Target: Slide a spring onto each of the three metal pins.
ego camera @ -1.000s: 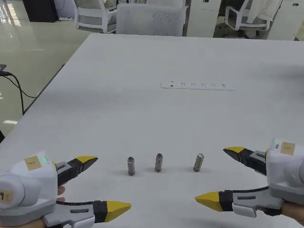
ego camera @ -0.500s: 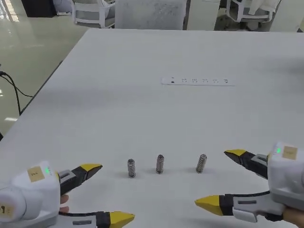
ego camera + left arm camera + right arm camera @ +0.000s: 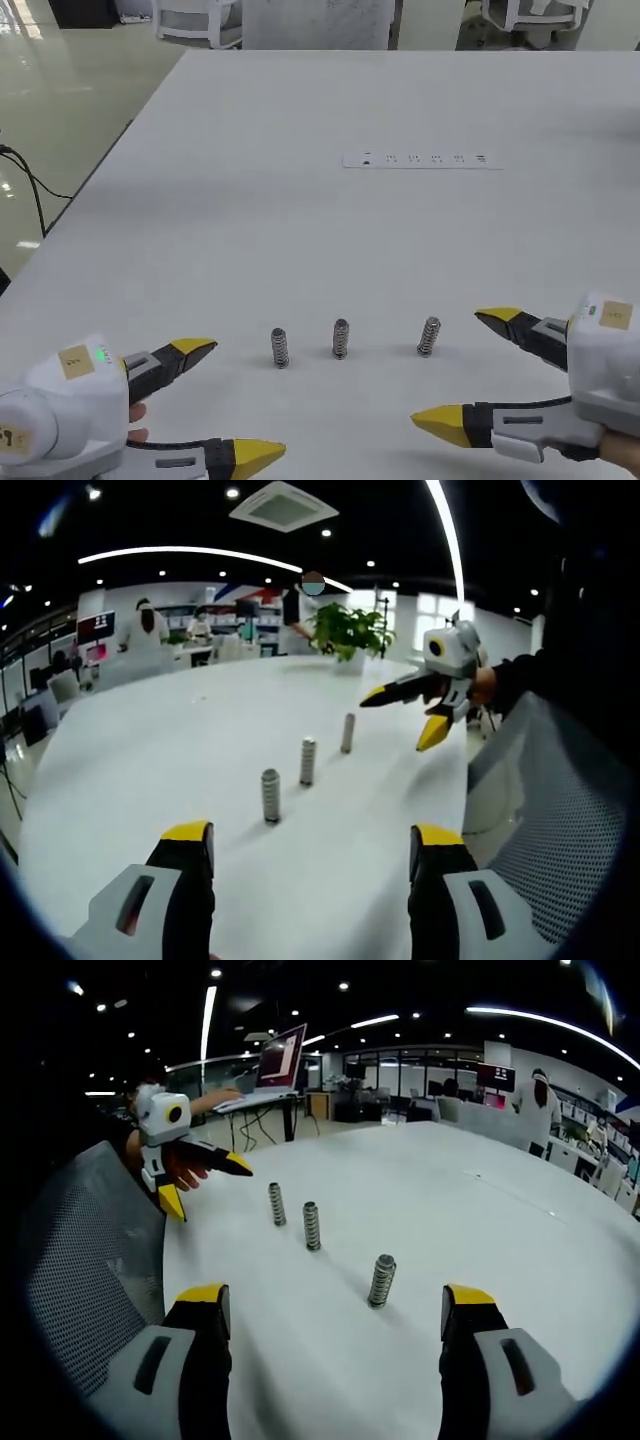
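Near front edge of worktop (image 3: 300, 220): three springs (image 3: 341, 339) upright in row, pins inside unclear, rightmost leaning. Left gripper (image 3: 240, 400), right gripper (image 3: 452, 368) wide, empty, flanking row. Approach leaner slowly, pinch lightly, spare neighbours.

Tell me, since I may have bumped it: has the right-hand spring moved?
No. The right-hand spring stands the same against the power strip; only the camera shifted.

Shiny coiled metal springs (image 3: 340, 339) on a smooth, matt white table (image 3: 300, 200).
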A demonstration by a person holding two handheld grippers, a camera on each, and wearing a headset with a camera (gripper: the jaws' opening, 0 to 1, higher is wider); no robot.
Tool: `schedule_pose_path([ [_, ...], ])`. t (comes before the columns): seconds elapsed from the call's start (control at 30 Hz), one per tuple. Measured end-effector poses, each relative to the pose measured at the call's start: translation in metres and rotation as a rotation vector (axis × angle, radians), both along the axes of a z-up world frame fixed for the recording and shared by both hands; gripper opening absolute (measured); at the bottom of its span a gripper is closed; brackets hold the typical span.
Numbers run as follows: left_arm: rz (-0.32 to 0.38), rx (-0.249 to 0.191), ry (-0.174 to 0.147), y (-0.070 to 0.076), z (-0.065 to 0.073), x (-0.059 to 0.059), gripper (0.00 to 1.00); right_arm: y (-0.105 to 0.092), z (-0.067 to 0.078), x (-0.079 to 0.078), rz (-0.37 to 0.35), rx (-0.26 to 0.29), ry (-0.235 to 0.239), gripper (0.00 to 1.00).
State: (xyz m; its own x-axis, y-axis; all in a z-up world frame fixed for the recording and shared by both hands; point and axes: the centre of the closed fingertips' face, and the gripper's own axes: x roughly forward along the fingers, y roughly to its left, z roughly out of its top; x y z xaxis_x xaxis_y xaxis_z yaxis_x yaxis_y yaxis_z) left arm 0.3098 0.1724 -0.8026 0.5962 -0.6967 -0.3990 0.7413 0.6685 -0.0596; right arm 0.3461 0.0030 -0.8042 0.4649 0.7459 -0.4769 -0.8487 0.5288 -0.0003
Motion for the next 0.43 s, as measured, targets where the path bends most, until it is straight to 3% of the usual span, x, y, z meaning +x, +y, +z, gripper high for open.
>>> schedule_pose_path([
  [0.43, -0.013, 0.002, -0.003, -0.0038, 0.0021, 0.0021, 0.75, -0.0038, 0.0007, 0.0007, -0.019, -0.004, -0.003, 0.86],
])
